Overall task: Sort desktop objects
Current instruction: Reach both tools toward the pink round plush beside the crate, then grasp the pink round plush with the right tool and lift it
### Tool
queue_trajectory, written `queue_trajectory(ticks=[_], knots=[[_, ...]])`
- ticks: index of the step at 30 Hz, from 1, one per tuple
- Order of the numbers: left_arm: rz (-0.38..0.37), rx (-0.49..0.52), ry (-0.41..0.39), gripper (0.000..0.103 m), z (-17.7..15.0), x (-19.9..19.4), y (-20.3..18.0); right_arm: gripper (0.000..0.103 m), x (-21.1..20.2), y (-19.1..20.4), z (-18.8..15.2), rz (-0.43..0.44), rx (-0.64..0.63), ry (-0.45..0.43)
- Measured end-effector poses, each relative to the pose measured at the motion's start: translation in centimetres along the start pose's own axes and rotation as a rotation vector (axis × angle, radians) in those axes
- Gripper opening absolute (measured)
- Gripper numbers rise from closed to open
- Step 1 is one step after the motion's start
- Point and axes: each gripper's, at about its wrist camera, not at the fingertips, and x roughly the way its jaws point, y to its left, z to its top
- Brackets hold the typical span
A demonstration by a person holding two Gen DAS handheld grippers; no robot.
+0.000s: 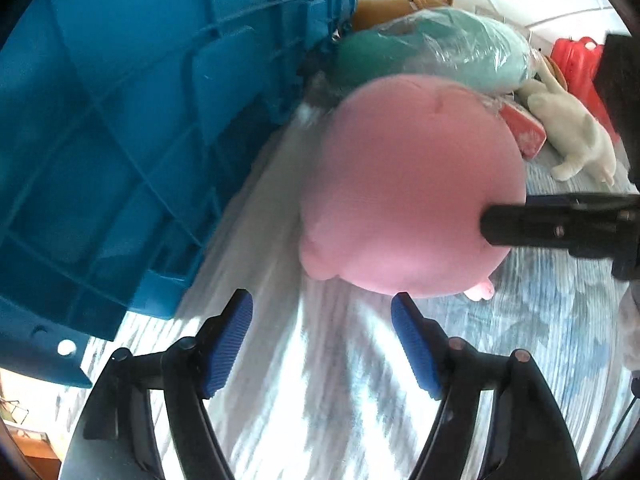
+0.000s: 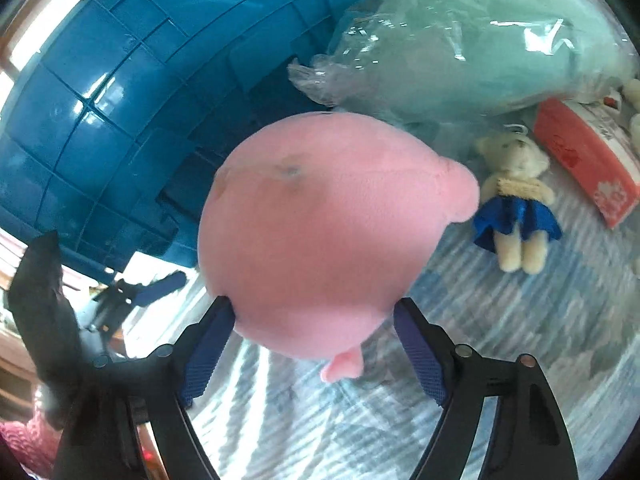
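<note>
The right tongs point(image 2: 314, 322) are closing around the pink plush point(image 2: 320, 236), their pads not clearly pressing yet, the left tongs point(image 1: 322, 312) open and empty beside it; next, squeeze and lift it toward the blue crate point(image 2: 140, 92)

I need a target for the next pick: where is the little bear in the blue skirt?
Right wrist view only: the little bear lies on the striped cloth, right of the pink plush, below the bagged green plush, beside the red box.
</note>
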Motion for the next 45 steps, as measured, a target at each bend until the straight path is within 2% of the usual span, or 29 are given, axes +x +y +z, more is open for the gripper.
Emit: queue_trajectory(ticks=[2,6,9,10,11,13,17,23,27,28,30,32,36,40,43,45], knots=[[0.001,0.0,0.006,0.072,0.0,0.6,0.2,0.082,-0.6,-0.3,-0.2,-0.032,0.001,-0.01],[0.053,-0.014,0.036,0.072,-0.5,1.8,0.7,0.083,-2.3,-1.6,0.0,-0.103,0.024,-0.067],[0.025,-0.071,0.03,0.072,-0.6,2.1,1.5,0.083,-3.0,-2.9,1.0,-0.158,0.038,-0.103],[0.042,-0.081,0.021,0.072,-0.5,2.2,1.5,0.076,-3.1,-3.3,1.4,-0.17,0.042,-0.11],[0.06,-0.078,0.014,0.072,-0.3,2.4,1.5,0.059,-3.1,-3.6,1.7,-0.181,0.045,-0.117],[0.094,-0.076,0.007,0.072,0.1,2.8,1.5,0.044,-2.7,-4.8,3.2,-0.212,0.045,-0.125],[0.133,-0.092,-0.003,0.072,0.8,3.8,1.6,0.044,-1.4,-5.3,5.8,-0.287,-0.016,-0.142],[0.158,-0.104,0.001,0.071,1.5,5.9,2.3,0.043,2.6,-5.8,9.3,-0.402,-0.15,-0.151],[0.163,-0.088,-0.016,0.069,1.9,6.2,2.4,0.043,4.1,-6.4,10.5,-0.344,-0.187,-0.104],[0.157,-0.067,-0.02,0.062,1.8,5.9,2.2,0.04,4.1,-6.2,10.2,-0.329,-0.203,-0.086],[0.143,-0.022,-0.028,0.05,1.8,5.4,1.7,0.027,3.9,-5.8,9.5,-0.294,-0.242,-0.044],[0.104,-0.02,-0.04,0.048,1.5,4.0,1.5,0.005,3.3,-5.4,7.7,-0.294,-0.251,-0.009],[0.079,0.036,-0.076,0.048,0.4,0.7,0.7,0.003,2.0,-4.5,3.6,-0.304,-0.26,0.06],[0.04,0.092,-0.096,0.048,-1.4,-3.2,-0.3,0.003,-0.1,-3.8,-1.3,-0.306,-0.206,0.122],[0.008,0.112,-0.081,0.048,-0.2,-3.0,-5.0,0.003,-2.2,-2.9,-5.4,-0.314,-0.156,0.154],[-0.004,0.128,-0.051,0.048,-1.6,-3.3,-5.6,0.003,-3.6,-2.6,-7.6,-0.319,-0.112,0.156]])
